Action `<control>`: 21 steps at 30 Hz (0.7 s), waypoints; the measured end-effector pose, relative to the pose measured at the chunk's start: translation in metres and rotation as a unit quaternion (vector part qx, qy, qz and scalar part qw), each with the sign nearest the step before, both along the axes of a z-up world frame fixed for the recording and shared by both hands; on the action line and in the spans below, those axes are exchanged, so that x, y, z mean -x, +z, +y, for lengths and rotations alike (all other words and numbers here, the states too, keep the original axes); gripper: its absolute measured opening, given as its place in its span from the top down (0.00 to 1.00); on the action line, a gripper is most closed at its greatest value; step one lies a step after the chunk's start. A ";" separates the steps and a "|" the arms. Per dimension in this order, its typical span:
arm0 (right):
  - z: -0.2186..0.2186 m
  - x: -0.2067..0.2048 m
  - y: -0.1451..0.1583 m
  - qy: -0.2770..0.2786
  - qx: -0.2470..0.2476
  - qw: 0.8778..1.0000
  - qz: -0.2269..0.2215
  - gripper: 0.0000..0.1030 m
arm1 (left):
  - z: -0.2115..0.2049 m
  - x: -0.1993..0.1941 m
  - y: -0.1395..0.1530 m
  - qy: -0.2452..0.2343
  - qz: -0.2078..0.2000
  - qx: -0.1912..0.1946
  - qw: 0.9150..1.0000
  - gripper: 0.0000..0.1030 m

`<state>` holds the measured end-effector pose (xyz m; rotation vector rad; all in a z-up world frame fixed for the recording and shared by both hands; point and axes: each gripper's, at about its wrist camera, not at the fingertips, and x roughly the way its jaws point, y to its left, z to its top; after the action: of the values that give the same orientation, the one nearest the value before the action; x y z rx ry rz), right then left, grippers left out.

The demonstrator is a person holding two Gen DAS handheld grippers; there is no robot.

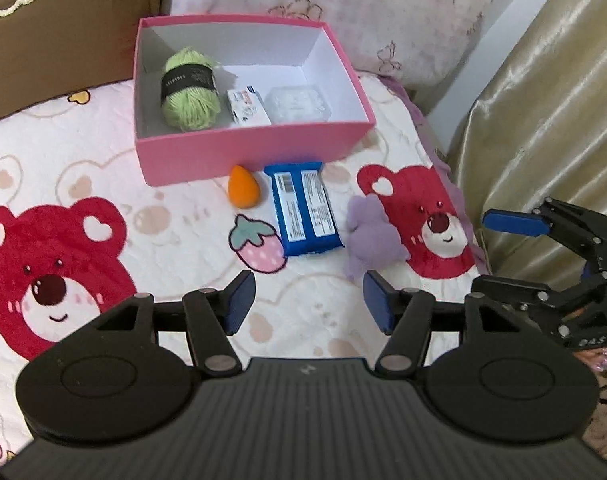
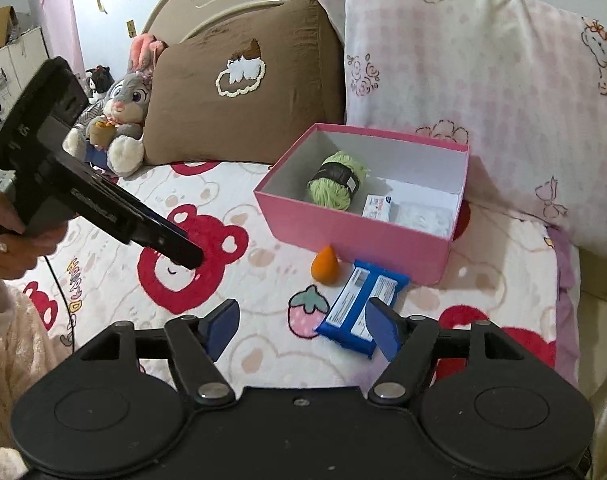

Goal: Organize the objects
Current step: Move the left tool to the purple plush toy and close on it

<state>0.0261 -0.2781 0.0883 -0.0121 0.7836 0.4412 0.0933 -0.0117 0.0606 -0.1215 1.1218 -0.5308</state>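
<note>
The pink box (image 1: 259, 152) sits upper centre on the bed (image 1: 103, 184), holding green yarn (image 1: 189, 88), a small carton (image 1: 248, 107) and a clear pack (image 1: 297, 104). Below it lie an orange sponge (image 1: 243, 187), blue packet (image 1: 306, 212) and purple toy (image 1: 370, 236). The left tool (image 1: 307, 300) and right tool (image 2: 301, 326) both hang released, empty.

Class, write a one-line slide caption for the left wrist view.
Open left gripper hovers over bedspread; pink box holds green yarn; blue packet waits outside.
</note>
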 end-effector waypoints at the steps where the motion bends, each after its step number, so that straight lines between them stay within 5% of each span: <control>1: -0.001 0.004 -0.003 0.000 -0.001 1.000 0.000 0.26 | -0.005 0.003 -0.003 -0.003 -0.002 -0.002 1.000 0.43; 13: -0.011 0.022 -0.060 0.001 0.050 0.999 0.005 0.18 | -0.056 0.011 -0.054 -0.020 0.006 0.021 1.000 0.40; 21: -0.016 0.018 -0.099 -0.018 0.040 0.999 -0.020 0.18 | -0.086 0.002 -0.084 -0.022 -0.035 0.021 0.999 0.36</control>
<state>0.0080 -0.2938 -0.0107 -0.0817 0.7603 0.3740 0.0915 -0.0979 -0.0239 -0.1128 1.0468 -0.5944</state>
